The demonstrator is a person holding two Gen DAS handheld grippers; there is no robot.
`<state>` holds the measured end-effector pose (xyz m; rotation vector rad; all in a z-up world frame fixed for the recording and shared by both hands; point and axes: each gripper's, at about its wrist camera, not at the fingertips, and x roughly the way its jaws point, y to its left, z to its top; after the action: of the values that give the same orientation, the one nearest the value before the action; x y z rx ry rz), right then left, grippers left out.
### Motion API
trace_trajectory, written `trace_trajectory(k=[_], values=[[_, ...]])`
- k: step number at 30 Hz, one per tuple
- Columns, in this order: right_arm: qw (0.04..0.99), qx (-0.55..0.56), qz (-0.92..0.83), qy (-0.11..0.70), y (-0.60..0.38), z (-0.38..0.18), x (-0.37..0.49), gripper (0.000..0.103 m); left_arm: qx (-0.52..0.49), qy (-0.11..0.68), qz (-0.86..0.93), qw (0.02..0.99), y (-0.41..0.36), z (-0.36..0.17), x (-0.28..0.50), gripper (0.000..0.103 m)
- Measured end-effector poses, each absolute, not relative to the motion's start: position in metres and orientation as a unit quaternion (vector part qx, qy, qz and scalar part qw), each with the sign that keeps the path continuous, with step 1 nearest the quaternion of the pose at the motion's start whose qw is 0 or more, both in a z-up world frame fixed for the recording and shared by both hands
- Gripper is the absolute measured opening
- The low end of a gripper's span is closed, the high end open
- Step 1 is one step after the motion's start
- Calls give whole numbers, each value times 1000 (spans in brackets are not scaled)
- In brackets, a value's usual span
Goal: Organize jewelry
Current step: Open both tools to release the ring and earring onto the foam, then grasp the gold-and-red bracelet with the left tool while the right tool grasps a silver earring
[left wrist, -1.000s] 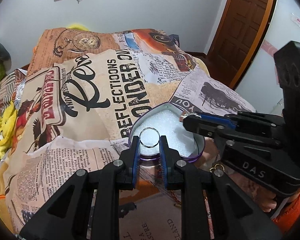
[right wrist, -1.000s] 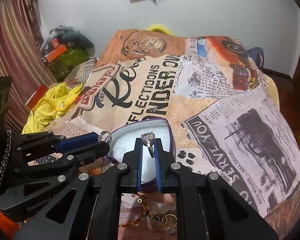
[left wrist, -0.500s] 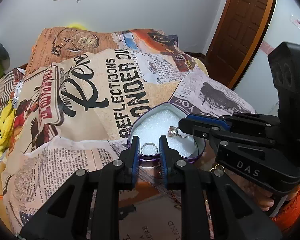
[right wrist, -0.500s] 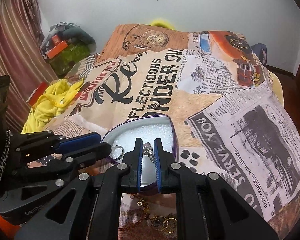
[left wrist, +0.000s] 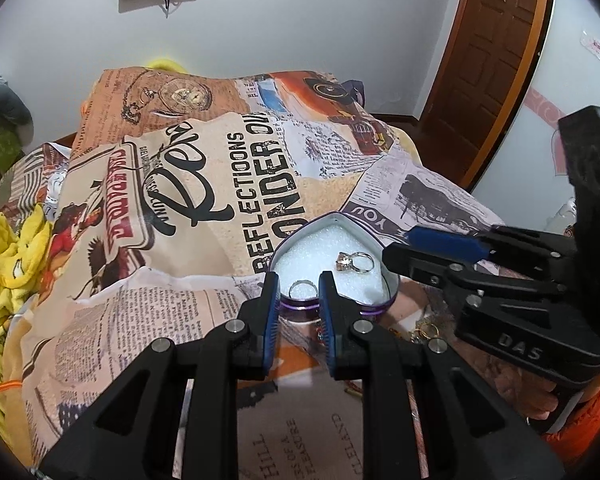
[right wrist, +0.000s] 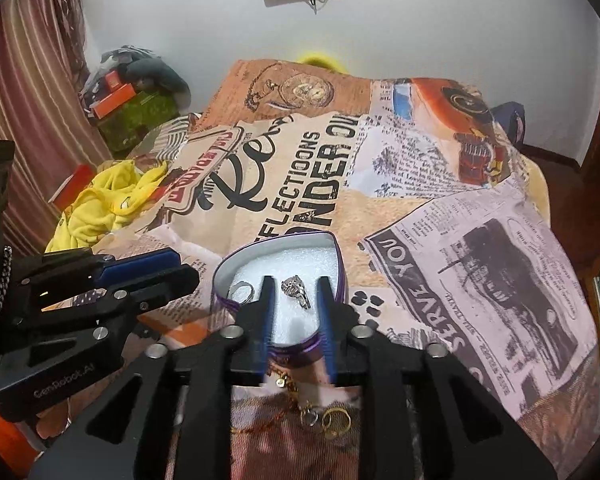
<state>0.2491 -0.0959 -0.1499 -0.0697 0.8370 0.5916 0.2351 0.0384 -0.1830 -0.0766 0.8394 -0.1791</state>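
A heart-shaped purple tin with white foam lining sits on the bed. A plain silver ring and a stone-set ring lie on the foam, free of both grippers. My left gripper is open, its tips at the tin's near rim on either side of the plain ring. My right gripper is open over the tin, its fingers either side of the stone ring; it also shows in the left wrist view.
Loose gold rings and a chain lie on the bed just in front of the tin. The bedspread has a newspaper print. Yellow cloth lies at the left. A wooden door stands at the right.
Both grippers have opened. The plain ring left the left gripper and the stone ring left the right gripper; both now lie on the foam in the tin.
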Motion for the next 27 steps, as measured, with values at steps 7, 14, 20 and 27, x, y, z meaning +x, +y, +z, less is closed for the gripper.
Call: trace_trajectory(k=[7, 14, 20, 27], values=[[884, -42, 268, 381, -106, -136, 231, 38, -29, 402, -83, 911, 36, -171, 216, 26], [884, -42, 259, 387, -116, -136, 216, 38, -23, 409, -80, 909, 32, -172, 199, 30], [873, -55, 266, 405, -116, -152, 193, 38, -13, 428, -80, 900, 31, -181, 186, 30], [852, -69, 287, 432, -106, -178, 171, 38, -5, 443, -80, 893, 32, -189, 170, 32]])
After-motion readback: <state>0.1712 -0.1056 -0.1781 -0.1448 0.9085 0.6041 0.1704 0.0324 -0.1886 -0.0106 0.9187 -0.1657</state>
